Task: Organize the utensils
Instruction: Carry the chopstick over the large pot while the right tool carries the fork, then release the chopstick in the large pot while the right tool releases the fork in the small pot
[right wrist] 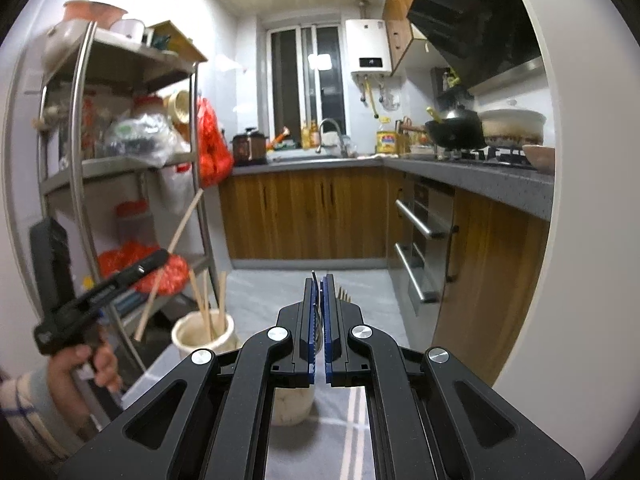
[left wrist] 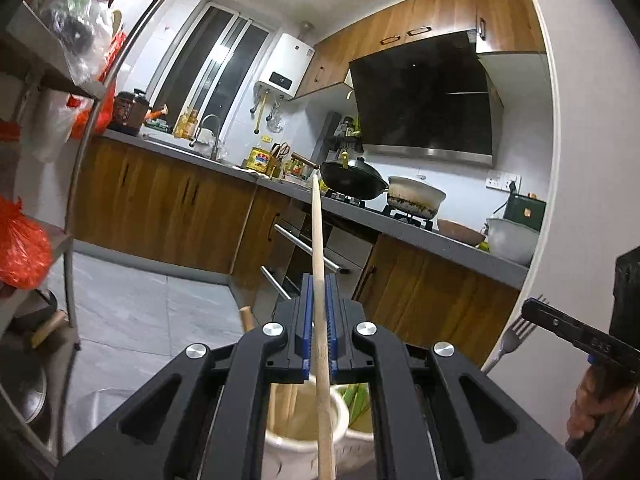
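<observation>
My left gripper [left wrist: 320, 280] is shut on a long wooden chopstick [left wrist: 318, 240]; it also shows in the right wrist view [right wrist: 176, 248]. The stick's lower end hangs over a white ceramic holder [left wrist: 304, 436] that holds other chopsticks. In the right wrist view this holder [right wrist: 202, 334] stands at lower left. My right gripper [right wrist: 319, 284] is shut on a metal fork [right wrist: 318, 312], held above a second white holder [right wrist: 292, 404]. In the left wrist view the fork [left wrist: 516, 336] and the right gripper [left wrist: 538, 308] show at the right edge. The second holder [left wrist: 360, 424] contains green items.
A metal shelf rack [right wrist: 120, 160] with bags stands on the left. Wooden cabinets and a grey counter [right wrist: 480, 180] run along the back and right, with a black wok [left wrist: 354, 180] and a white pot [left wrist: 416, 200] on the stove. A striped cloth [right wrist: 352, 420] lies under the holders.
</observation>
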`<act>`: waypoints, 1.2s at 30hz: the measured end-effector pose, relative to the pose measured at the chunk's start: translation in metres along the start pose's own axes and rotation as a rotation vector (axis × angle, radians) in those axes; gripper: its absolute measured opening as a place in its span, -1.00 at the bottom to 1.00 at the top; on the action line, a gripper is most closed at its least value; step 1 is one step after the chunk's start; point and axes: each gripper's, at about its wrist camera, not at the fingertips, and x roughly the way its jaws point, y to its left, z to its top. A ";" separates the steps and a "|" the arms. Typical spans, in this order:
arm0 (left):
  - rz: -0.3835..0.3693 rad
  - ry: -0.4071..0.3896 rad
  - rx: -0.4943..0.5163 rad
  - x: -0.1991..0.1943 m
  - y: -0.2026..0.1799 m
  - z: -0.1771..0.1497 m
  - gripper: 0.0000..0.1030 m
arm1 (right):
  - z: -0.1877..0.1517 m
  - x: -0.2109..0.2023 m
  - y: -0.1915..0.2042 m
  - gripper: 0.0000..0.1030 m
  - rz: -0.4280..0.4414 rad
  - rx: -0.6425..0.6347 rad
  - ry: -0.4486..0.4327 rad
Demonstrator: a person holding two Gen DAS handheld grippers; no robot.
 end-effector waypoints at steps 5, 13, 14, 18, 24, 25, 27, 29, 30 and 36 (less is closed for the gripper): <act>0.045 -0.006 0.037 0.026 -0.005 -0.005 -0.89 | 0.007 0.008 -0.002 -0.92 -0.051 0.003 -0.032; 0.185 -0.055 0.161 0.043 -0.018 -0.027 -0.89 | -0.006 0.041 0.016 -0.92 -0.114 -0.097 0.007; 0.195 -0.059 0.174 0.044 -0.020 -0.028 -0.89 | -0.009 0.043 0.016 -0.92 -0.115 -0.099 0.014; 0.226 -0.076 0.232 0.042 -0.025 -0.039 -0.89 | -0.017 0.056 0.023 -0.92 -0.111 -0.113 0.055; 0.212 -0.029 0.217 0.033 -0.015 -0.049 -0.89 | -0.024 0.067 0.020 -0.92 -0.090 -0.094 0.107; 0.206 -0.008 0.223 0.030 -0.013 -0.051 -0.89 | -0.026 0.068 0.020 -0.92 -0.088 -0.090 0.113; 0.201 0.014 0.225 0.026 -0.010 -0.054 -0.89 | -0.029 0.072 0.020 -0.92 -0.078 -0.083 0.129; 0.202 0.044 0.228 0.019 -0.008 -0.056 -0.89 | -0.032 0.075 0.019 -0.92 -0.070 -0.074 0.144; 0.199 0.053 0.229 0.015 -0.008 -0.057 -0.89 | -0.033 0.076 0.019 -0.92 -0.067 -0.070 0.151; 0.212 0.095 0.267 -0.002 -0.013 -0.061 -0.89 | -0.041 0.084 0.019 -0.92 -0.056 -0.036 0.191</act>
